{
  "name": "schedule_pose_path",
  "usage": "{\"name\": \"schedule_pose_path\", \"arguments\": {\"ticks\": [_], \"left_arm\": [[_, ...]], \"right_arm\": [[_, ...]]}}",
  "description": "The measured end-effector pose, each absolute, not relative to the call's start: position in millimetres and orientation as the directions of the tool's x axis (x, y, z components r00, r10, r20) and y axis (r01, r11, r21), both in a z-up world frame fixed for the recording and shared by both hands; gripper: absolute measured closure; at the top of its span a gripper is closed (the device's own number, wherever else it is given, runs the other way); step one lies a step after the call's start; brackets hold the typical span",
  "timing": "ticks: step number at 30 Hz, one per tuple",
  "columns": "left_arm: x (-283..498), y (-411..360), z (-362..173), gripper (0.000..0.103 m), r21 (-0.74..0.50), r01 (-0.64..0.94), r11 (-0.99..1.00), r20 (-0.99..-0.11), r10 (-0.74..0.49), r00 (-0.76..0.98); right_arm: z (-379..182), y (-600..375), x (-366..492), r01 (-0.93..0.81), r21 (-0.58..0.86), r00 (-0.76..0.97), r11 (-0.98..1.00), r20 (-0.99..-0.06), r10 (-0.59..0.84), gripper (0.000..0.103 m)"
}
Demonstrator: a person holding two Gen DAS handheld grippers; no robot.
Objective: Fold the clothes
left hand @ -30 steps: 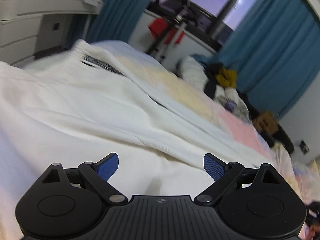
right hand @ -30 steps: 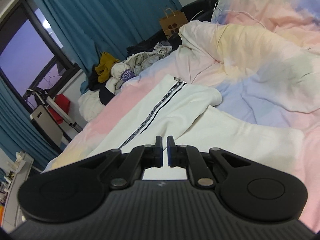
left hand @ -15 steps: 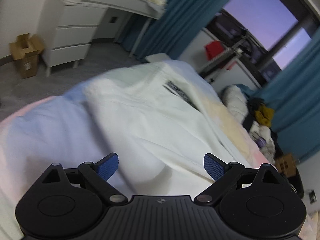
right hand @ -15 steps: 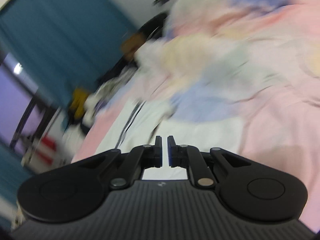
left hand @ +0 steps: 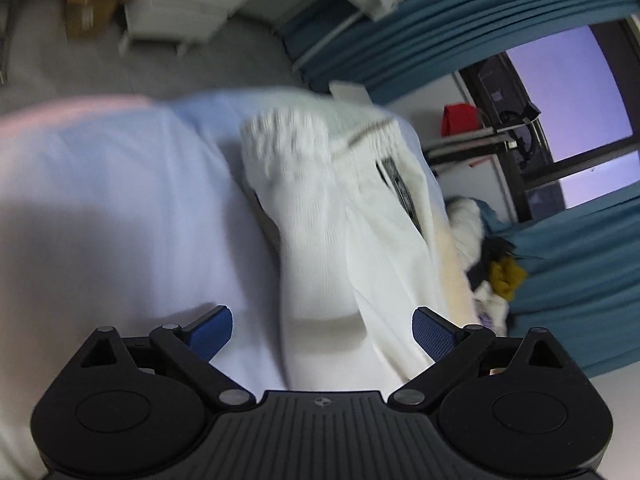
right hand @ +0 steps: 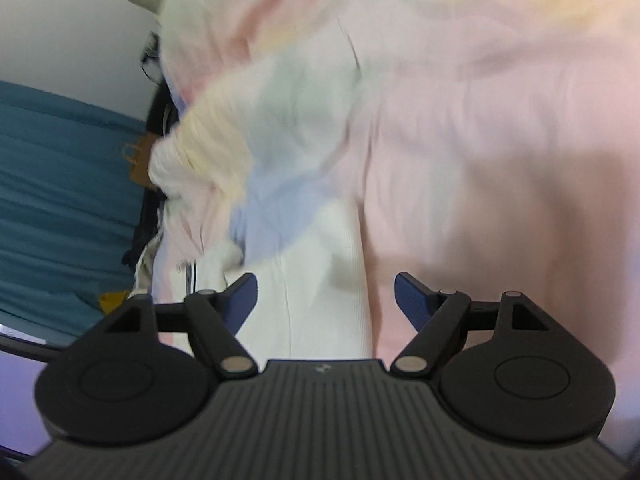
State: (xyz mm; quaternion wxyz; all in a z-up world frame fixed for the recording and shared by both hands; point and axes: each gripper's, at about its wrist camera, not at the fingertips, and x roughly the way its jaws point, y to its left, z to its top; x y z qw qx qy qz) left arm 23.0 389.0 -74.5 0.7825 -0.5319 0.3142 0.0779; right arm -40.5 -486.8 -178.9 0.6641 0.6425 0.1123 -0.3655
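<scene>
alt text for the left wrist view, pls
The open left gripper points along a white ribbed garment with a black-striped edge, lying on a pastel bed cover. Behind, blurred: teal curtains, a dusk window and white drawers.

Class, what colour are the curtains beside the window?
Teal blue curtains, clearest in the left wrist view.

White garment (left hand: 320,248): ribbed matt knit cloth, gathered cuff in the upper centre. Bed cover (right hand: 500,152): soft pastel cloth, creased. Left tool (left hand: 322,330): matt black plastic, blue textured pads (left hand: 434,338), metal pivot pins. Curtains (left hand: 400,28): pleated cloth.
</scene>
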Motion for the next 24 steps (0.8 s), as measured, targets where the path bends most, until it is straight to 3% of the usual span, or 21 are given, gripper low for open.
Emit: {"name": "schedule_pose_path", "arguments": {"ticks": [8,14,21,24], "left_arm": [[53.8,390.9,-97.4,0.01,-0.853,-0.392,0.344,-0.493,-0.284,0.823],[59.4,381.3,-94.9,0.01,-0.88,-0.353,0.317,-0.448,-0.31,0.838],[68.7,375.9,-103.1,0.014,-0.852,-0.369,0.37,-0.486,-0.303,0.819],[74.0,372.8,-101.9,0.015,-0.847,-0.366,0.386,-0.491,-0.302,0.817]], "right_arm": [[-197.6,-494.4,19.9,0.644,0.764,0.74,-0.045,-0.637,-0.217,0.026],[-161.4,-484.7,39.3,0.536,0.828,0.836,0.164,-0.494,-0.24,0.025],[-190.7,-495.8,38.3,0.676,0.736,0.723,0.036,-0.654,-0.225,0.028],[-188.8,-495.5,41.0,0.673,0.738,0.727,0.054,-0.646,-0.234,0.028]]}}
